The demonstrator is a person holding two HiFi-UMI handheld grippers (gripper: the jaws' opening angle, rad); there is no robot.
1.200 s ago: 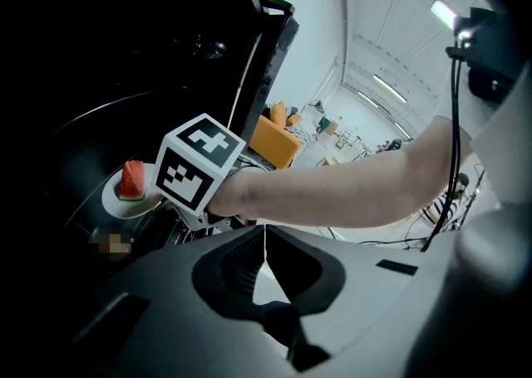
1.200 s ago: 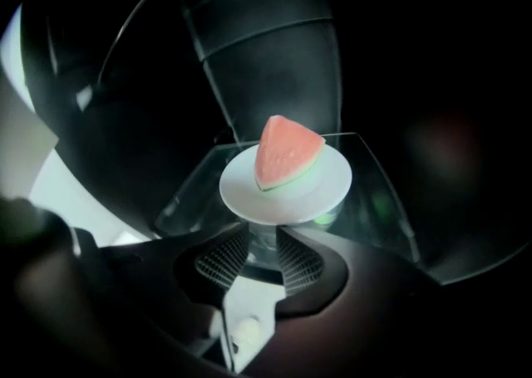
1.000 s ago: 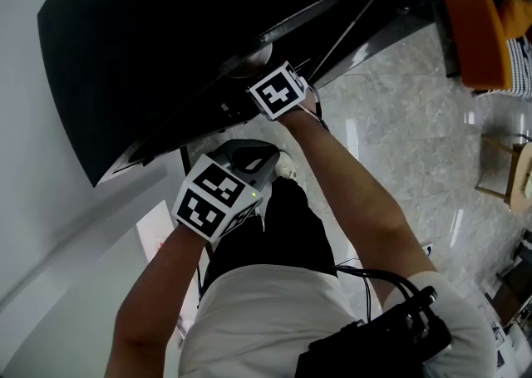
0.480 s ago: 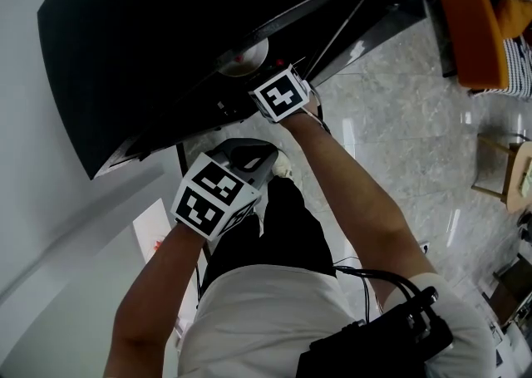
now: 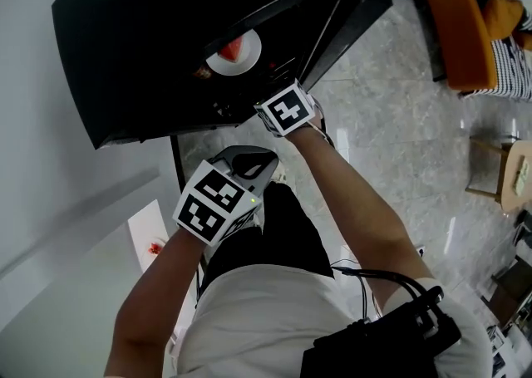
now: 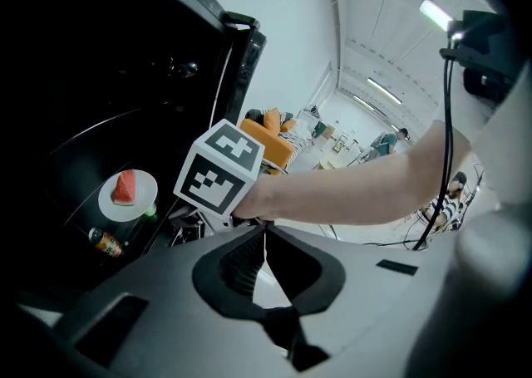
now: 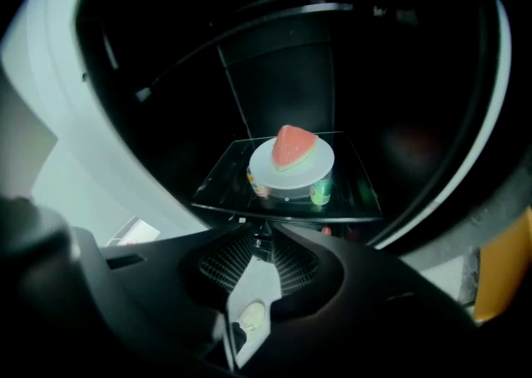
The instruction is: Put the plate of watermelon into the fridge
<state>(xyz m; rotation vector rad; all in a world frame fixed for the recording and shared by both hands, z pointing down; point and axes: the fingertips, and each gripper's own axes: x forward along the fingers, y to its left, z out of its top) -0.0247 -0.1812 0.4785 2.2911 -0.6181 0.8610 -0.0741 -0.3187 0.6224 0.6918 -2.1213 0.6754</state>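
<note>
The plate of watermelon stands on the glass shelf inside the fridge, straight ahead of my right gripper and apart from it. Its fingers have just been closing and are nearly together, on nothing. My left gripper is further back, fingers clenched empty; small bottles stand just beside the plate.

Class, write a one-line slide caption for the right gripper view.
White round plate with a red watermelon wedge on a glass shelf inside the black fridge.
</note>
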